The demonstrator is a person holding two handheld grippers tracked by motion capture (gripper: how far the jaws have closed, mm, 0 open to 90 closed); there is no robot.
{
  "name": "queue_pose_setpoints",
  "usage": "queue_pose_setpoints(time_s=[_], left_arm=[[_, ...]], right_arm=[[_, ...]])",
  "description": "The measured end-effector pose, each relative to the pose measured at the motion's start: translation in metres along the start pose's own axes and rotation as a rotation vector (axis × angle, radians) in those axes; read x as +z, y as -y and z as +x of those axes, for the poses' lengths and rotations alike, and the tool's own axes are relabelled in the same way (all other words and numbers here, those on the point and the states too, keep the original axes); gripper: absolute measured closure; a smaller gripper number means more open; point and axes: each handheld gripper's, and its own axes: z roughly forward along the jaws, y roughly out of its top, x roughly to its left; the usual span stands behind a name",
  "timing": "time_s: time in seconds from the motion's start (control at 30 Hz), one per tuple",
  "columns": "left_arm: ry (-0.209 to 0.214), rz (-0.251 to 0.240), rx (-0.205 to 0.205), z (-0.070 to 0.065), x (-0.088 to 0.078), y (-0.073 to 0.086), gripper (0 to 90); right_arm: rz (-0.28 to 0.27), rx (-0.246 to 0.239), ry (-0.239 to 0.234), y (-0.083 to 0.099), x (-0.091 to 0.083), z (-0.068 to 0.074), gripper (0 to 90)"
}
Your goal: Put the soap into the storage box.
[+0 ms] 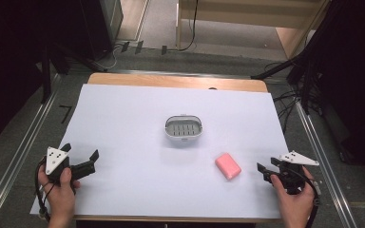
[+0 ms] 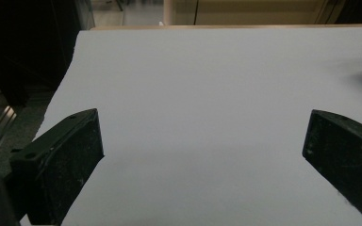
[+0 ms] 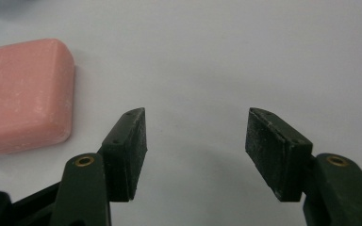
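So the pink soap bar [image 1: 228, 166] is just lying flat on the white-covered bench [image 1: 123, 123], around 4 o'clock from the grey soap dish [image 1: 184, 129]. Right tool [image 1: 265, 172] sits just beside it at 3 o'clock, jaws spread and pinching nothing. Left tool [image 1: 88, 160] is way off at 9 o'clock, spread wide too.

Both hands rest low at the near edge; left gripper [image 1: 81, 160] and right gripper [image 1: 265, 169] hold their jaws apart, empty.
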Motion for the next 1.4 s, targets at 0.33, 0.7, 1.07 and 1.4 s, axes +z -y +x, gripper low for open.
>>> queue_pose_setpoints(time_s=[0.33,0.7,1.07,1.4], left_arm=[[-0.003,-0.003,0.008,-0.001,0.0,0.0,0.0],[-0.005,-0.007,0.012,-0.001,-0.001,0.0,0.0],[-0.005,-0.006,0.014,-0.001,-0.001,0.0,0.0],[-0.006,-0.007,0.015,-0.002,-0.001,0.0,0.0]], right_arm=[[0.078,-0.001,-0.035,-0.014,-0.001,0.019,34.3],[0.144,-0.022,-0.096,-0.033,0.0,0.041,27.1],[0.197,-0.009,-0.126,-0.042,0.016,0.064,23.2],[0.247,-0.039,-0.15,-0.047,0.03,0.084,18.8]])
